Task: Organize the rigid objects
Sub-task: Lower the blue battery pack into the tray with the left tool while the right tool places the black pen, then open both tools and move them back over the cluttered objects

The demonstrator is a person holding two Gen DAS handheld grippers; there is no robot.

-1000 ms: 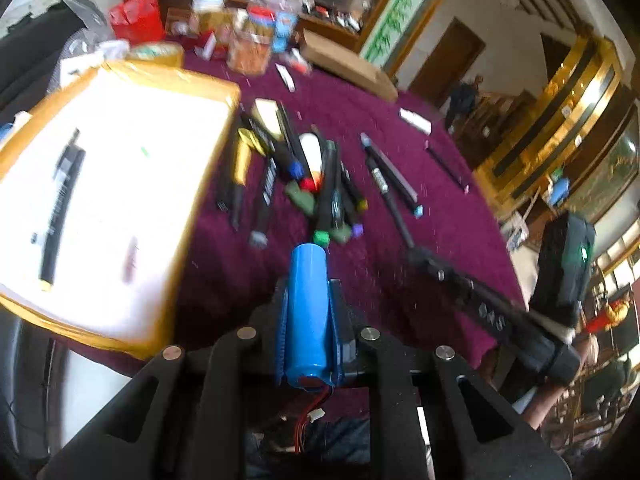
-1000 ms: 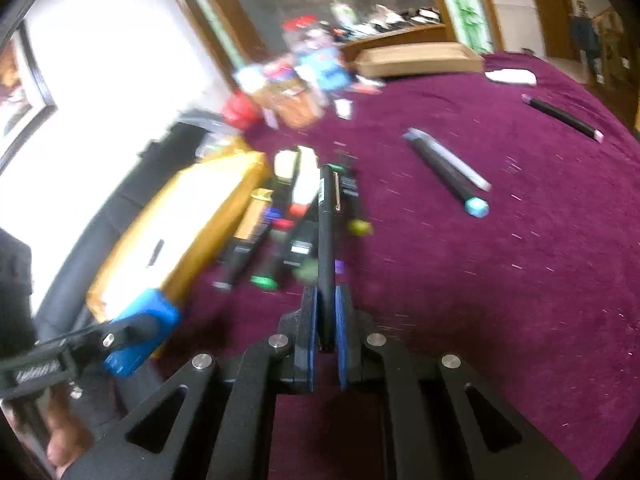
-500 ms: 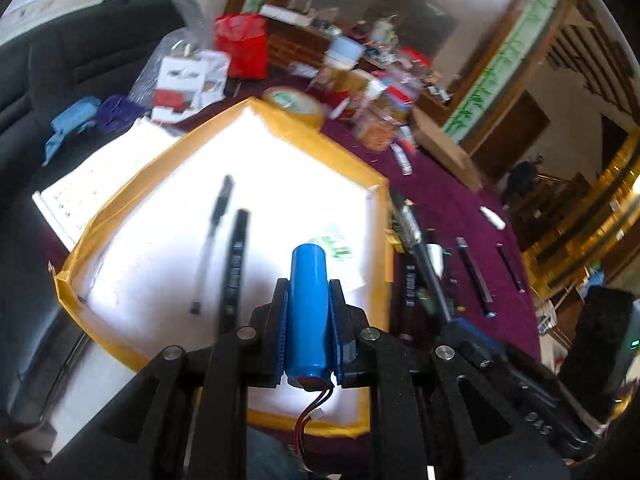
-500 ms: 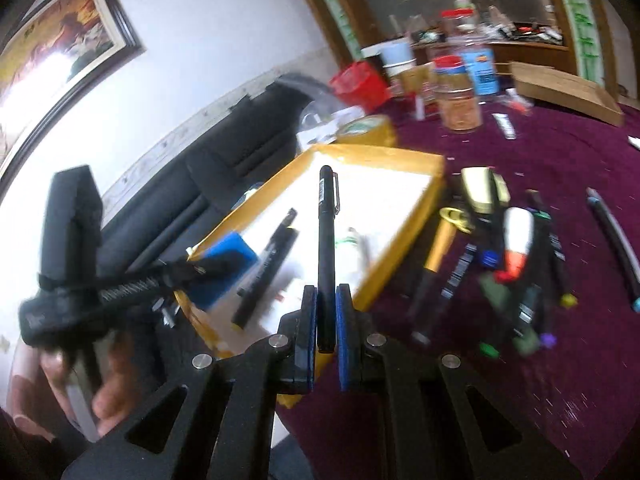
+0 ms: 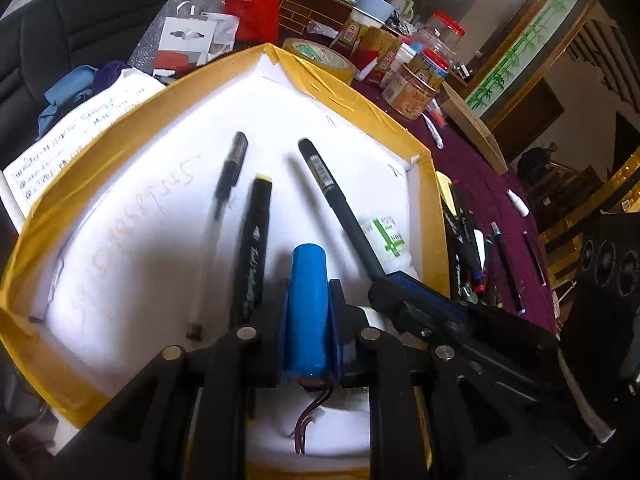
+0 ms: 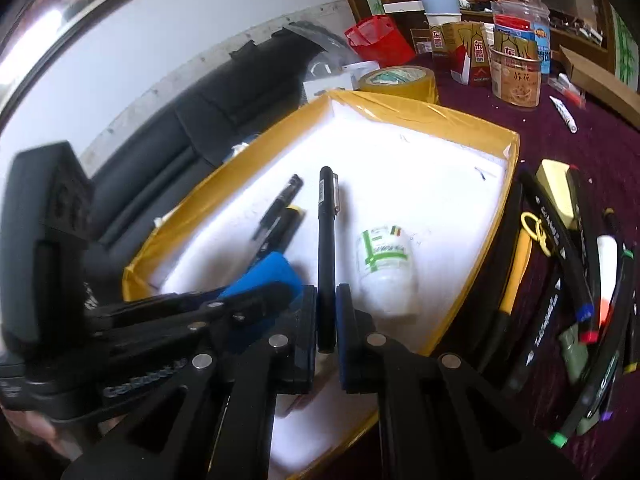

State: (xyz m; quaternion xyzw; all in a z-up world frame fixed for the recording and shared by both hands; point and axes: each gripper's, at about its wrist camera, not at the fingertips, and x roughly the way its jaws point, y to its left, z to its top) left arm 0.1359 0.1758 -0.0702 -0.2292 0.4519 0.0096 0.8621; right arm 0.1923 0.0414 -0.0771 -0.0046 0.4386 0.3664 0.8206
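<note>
Between the pads of the left tool (image 5: 308,316) sits a blue cell (image 5: 307,300), clamped upright along the fingers, thin wires trailing from its lower end. Right tool (image 6: 327,320) is clamped narrow on a black pen (image 6: 327,240), which projects forward over the tray (image 6: 472,120). Both tools hang above this tray, a white-floored box with yellow taped rims, and stand close beside each other. On the tray floor lie a clear pen (image 5: 224,200), a black marker (image 5: 252,248) just beside it, and a small white bottle (image 6: 386,264) with green print. Right of the tray, on the maroon bench (image 6: 560,140), a cluster of markers (image 6: 576,280) lies packed together. Beyond the tray stand a tape roll (image 6: 396,80), jars (image 6: 516,76) and a red bag (image 5: 252,8).
</note>
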